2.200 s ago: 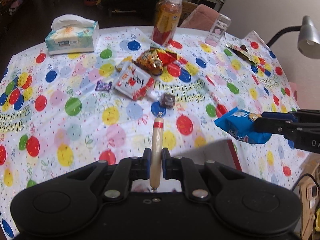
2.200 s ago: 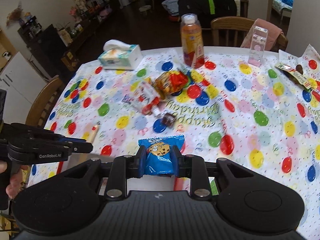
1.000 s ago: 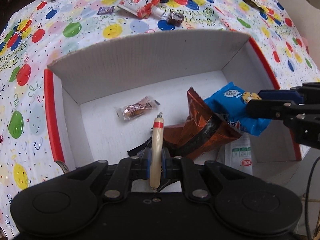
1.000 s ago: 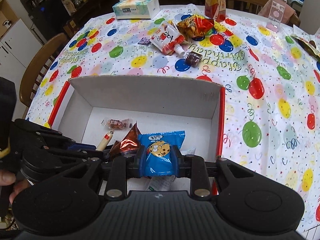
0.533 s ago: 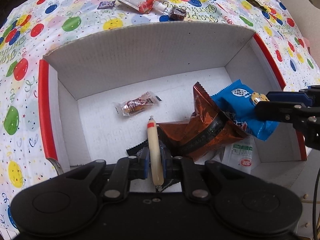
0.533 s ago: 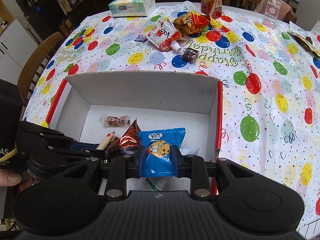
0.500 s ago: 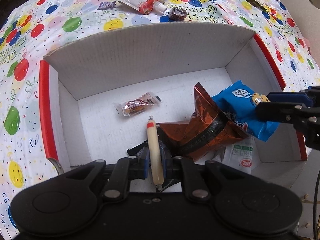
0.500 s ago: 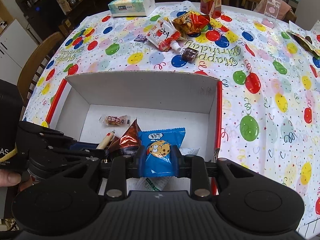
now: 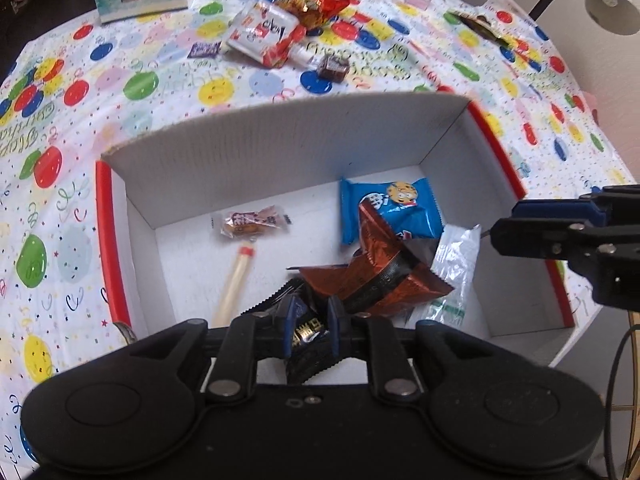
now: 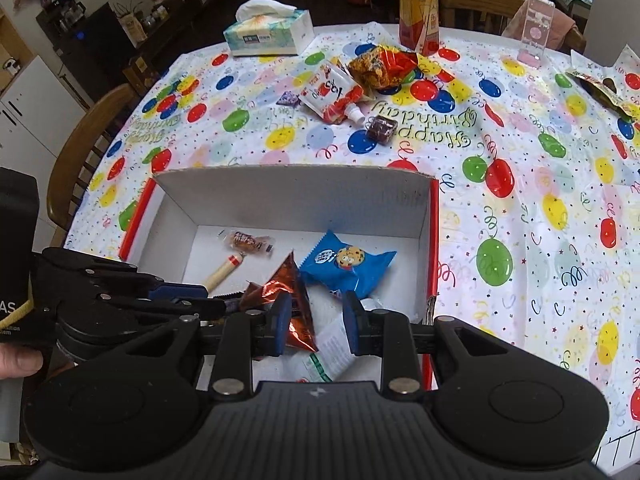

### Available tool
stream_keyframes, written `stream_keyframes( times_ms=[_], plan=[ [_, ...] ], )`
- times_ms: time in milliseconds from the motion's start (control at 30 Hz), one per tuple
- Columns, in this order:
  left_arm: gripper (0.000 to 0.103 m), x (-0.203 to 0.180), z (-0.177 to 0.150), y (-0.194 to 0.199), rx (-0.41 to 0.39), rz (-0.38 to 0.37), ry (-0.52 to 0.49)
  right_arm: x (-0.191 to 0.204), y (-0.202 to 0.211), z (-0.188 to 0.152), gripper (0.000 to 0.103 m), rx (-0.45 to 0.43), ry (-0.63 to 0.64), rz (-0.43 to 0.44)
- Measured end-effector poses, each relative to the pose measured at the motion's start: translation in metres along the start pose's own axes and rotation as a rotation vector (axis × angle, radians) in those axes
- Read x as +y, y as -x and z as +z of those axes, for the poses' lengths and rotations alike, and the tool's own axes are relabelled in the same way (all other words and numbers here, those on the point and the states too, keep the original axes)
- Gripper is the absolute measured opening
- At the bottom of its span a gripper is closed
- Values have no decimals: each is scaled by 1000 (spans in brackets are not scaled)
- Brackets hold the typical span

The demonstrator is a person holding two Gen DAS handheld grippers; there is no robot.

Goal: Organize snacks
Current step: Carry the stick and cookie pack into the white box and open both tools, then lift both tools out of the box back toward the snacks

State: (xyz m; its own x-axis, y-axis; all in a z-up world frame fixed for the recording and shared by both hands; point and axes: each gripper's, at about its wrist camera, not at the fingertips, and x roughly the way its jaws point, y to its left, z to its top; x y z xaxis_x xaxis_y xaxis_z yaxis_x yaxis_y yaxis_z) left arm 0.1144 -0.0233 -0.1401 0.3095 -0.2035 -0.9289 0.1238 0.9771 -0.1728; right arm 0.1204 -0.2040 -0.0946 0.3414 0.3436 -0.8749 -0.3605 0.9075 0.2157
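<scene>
Both grippers hover over a white cardboard box with red outer sides (image 9: 280,152) that sits on a round table covered with a balloon-print birthday tablecloth (image 10: 520,160). The left gripper (image 9: 312,320) has its jaws parted a little, with nothing clamped; a black foil wrapper with gold print (image 9: 306,338) lies on the box floor in line between them. The right gripper (image 10: 314,316) has its jaws spread wide and empty. In the left wrist view, a thin beige sausage stick with a red band (image 9: 236,280) lies loose on the box floor at about 10 o'clock from the left gripper, just below a small clear-wrapped brown sweet (image 9: 250,224). The blue cookie packet with a cartoon cookie face (image 10: 346,268) lies free in the box at 12 o'clock from the right gripper, its lower edge under a crumpled copper-red foil bag (image 9: 372,272), which overlaps a clear-and-white plastic packet with green print (image 9: 452,276). Beyond the box, at 12 o'clock on the table, lie a red-and-white spouted pouch (image 10: 334,92), an orange-red crinkled snack bag (image 10: 380,66), a small dark wrapped sweet (image 10: 382,128), a tissue box (image 10: 268,34) and an orange drink bottle (image 10: 418,12).
</scene>
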Motion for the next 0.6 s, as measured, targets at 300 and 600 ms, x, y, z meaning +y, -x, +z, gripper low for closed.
stream_keyframes(
  times_ms=[300, 600],
  plan=[
    [26, -8, 0, 28, -75, -32, 0, 7, 22, 2, 27, -50, 10, 11],
    [56, -10, 9, 57, -177, -18, -4, 6, 42, 10, 27, -110, 1, 1]
  ],
)
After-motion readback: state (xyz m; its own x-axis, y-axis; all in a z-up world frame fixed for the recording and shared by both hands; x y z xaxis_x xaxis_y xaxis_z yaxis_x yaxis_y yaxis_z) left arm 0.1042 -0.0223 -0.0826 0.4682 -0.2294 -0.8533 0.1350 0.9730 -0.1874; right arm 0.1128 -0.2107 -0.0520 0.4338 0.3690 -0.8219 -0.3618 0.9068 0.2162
